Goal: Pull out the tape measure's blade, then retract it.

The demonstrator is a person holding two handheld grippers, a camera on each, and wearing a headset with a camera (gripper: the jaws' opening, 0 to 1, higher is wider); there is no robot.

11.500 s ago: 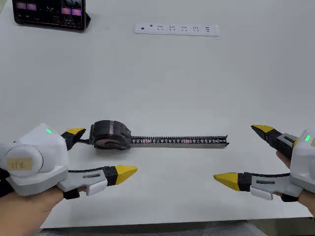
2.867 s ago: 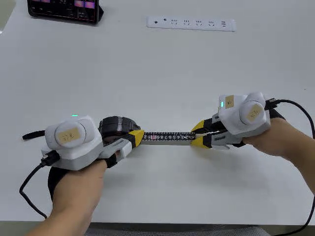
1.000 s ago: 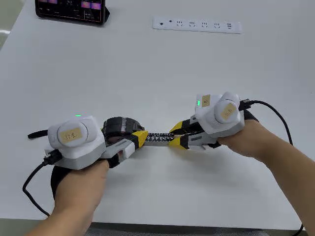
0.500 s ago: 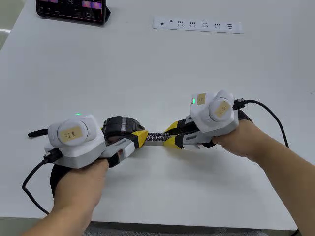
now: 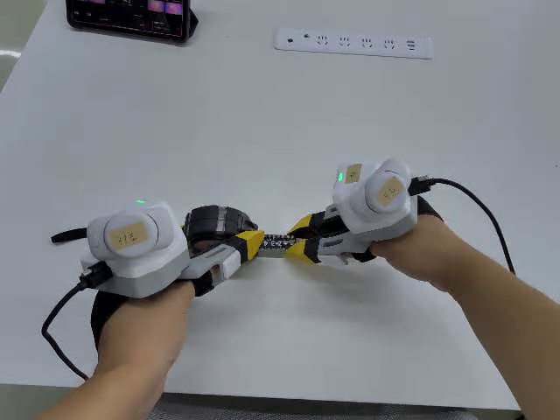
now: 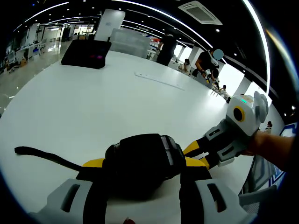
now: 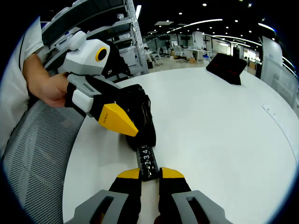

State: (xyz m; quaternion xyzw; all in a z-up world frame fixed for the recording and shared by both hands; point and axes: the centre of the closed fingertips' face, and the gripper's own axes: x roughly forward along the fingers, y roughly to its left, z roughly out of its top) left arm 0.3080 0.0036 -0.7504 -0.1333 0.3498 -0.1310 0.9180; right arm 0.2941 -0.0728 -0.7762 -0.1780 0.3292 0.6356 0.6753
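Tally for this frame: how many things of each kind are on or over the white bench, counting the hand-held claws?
Tape measure: 1
Power strip: 1
Tablet: 1
Claws: 2 (left claw; right claw, shut on the blade, which is counted with the tape measure)
Total: 5

White workbench [image 5: 219,114], bright ceiling lights [image 7: 212,21]

The white bench [image 5: 289,114] carries 1 black tape measure [image 5: 213,225] between the left tongs [image 5: 229,234], its short blade [image 5: 276,244] reaching the right tongs [image 5: 300,238]. Well beyond both tongs lie 1 white power strip [image 5: 353,42] and, further left, 1 dark tablet [image 5: 131,16] with a lit screen.
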